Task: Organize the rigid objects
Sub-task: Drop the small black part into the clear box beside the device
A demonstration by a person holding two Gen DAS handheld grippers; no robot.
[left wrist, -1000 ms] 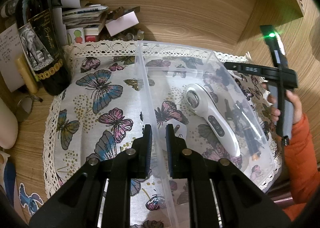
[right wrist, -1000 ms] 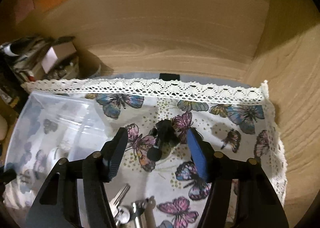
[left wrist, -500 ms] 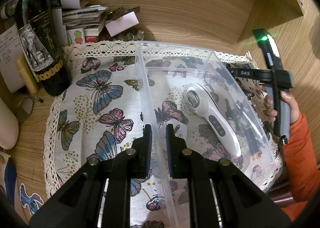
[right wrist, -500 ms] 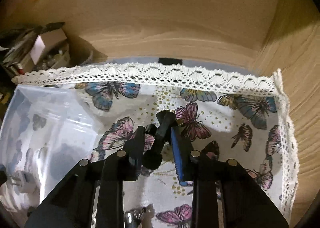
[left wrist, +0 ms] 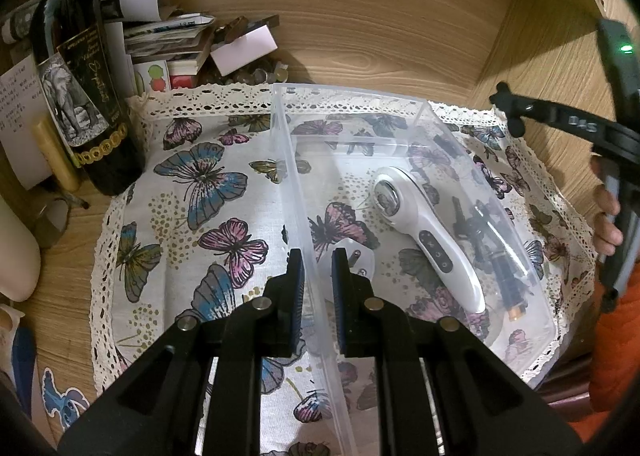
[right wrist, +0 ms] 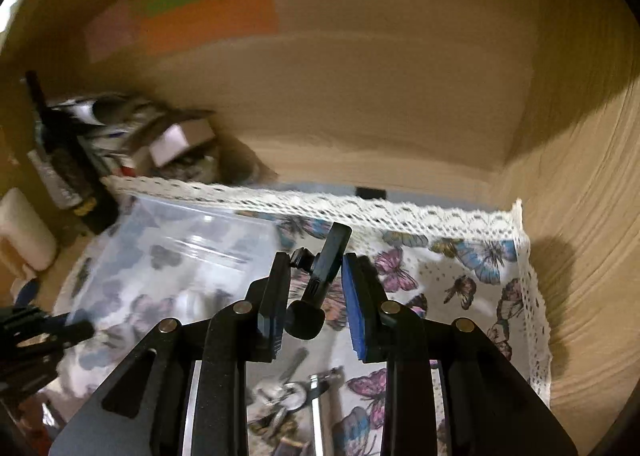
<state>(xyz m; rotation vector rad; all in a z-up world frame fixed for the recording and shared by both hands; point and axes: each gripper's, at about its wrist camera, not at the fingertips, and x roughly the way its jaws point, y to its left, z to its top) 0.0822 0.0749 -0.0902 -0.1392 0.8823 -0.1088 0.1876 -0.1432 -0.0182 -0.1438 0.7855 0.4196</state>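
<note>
Clamp (right wrist: 320, 276): we hold this small black knobbed part in our right gripper (right wrist: 316, 288), pads pinched on it; it hangs off the cloth (left wrist: 200, 215), beside the bin (left wrist: 420, 123).
Right gripper: we see it again in the left view (left wrist: 516, 111), raised over the bin's right wall, with a hand (left wrist: 606, 219) and orange sleeve (left wrist: 616, 336) behind.
Left gripper (left wrist: 318, 280): clamped on the bin's left wall, one pad inside and one outside.
Bin: clear plastic, resting on the cloth.
Bin contents: white handheld device (left wrist: 424, 232); white plug (left wrist: 352, 264); dark items along the right wall, among them a battery (left wrist: 508, 288).
Keys (right wrist: 288, 392): we see them on the cloth below our right gripper, outside the bin.
Bottle (left wrist: 80, 87): dark, upright at the cloth's left edge.
Papers (left wrist: 168, 35): piled against the wooden back wall.
</note>
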